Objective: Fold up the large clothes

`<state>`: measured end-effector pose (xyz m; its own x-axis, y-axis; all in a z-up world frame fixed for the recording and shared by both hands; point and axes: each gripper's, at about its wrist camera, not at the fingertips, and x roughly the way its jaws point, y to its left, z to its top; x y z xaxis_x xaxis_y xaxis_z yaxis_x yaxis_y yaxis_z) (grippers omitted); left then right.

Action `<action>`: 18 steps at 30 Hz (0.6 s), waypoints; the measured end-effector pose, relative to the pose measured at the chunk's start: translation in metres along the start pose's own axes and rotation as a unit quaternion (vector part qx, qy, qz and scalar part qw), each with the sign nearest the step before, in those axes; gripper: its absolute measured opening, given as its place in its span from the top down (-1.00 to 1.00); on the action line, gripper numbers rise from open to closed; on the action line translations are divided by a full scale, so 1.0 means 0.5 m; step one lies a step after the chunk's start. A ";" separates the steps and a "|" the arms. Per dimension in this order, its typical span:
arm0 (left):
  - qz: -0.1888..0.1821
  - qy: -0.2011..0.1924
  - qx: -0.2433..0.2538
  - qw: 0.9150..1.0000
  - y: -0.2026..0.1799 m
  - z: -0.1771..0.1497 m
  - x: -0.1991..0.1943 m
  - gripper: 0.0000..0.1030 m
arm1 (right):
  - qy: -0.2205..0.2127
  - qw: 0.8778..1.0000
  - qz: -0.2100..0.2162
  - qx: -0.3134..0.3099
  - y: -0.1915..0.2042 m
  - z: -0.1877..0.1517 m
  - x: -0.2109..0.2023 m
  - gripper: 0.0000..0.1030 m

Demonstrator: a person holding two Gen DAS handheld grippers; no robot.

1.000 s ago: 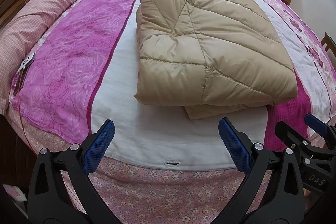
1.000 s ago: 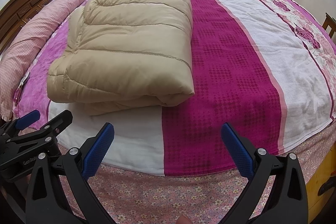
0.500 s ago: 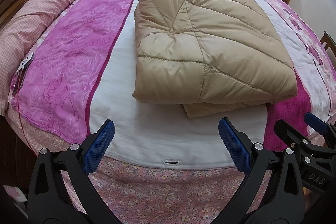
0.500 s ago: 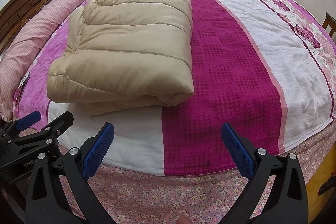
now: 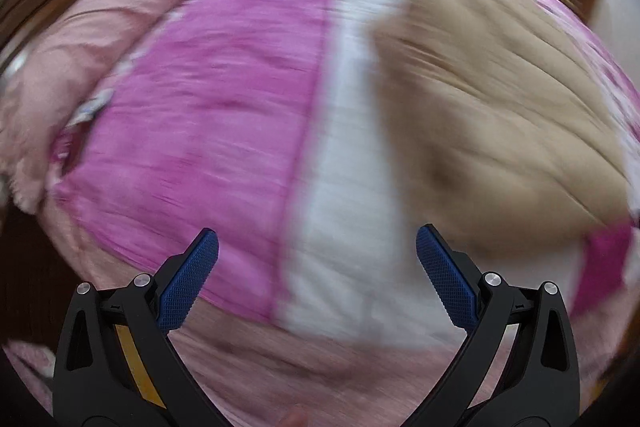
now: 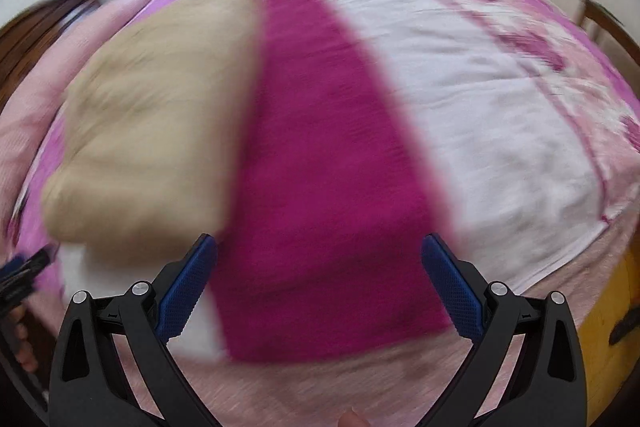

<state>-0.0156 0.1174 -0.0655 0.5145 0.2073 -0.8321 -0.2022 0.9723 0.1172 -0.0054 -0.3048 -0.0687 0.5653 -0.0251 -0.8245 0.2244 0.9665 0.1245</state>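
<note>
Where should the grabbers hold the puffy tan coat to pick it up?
Probably at the near edge of the folded tan coat, coming in low from the foot of the bed. That edge is thick, rounded and faces both open grippers, the left gripper and the right gripper, one near each front corner. The pictures are blurry, so finer detail is unclear.

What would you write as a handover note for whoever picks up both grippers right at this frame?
Left gripper: open, empty, above the near edge of the bed.
Right gripper: open, empty, over the magenta stripe of the bedspread.
Beige padded coat: lies folded in a compact bundle on the bed, neither gripper touching it.
Done: folding looks complete, though both views are motion-blurred.
Left: probably only a check of the bundle's edges once the view steadies.
</note>
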 end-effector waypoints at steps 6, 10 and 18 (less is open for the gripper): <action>0.049 0.002 -0.042 0.998 0.180 0.135 0.197 -0.91 | -0.022 0.989 -0.124 0.084 -0.225 0.153 0.142 -0.89; 0.064 0.002 -0.027 0.998 0.241 0.221 0.317 -0.91 | -0.029 0.985 -0.142 0.089 -0.303 0.245 0.215 -0.89; 0.011 0.005 -0.070 0.997 0.282 0.266 0.425 -0.95 | -0.041 0.985 -0.142 0.086 -0.336 0.286 0.290 -0.92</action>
<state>0.1759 0.3131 -0.1538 0.4999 0.2264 -0.8359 -0.3285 0.9427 0.0589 0.1524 -0.5075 -0.1301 0.5220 -0.3150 -0.7927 0.5095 0.8605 -0.0064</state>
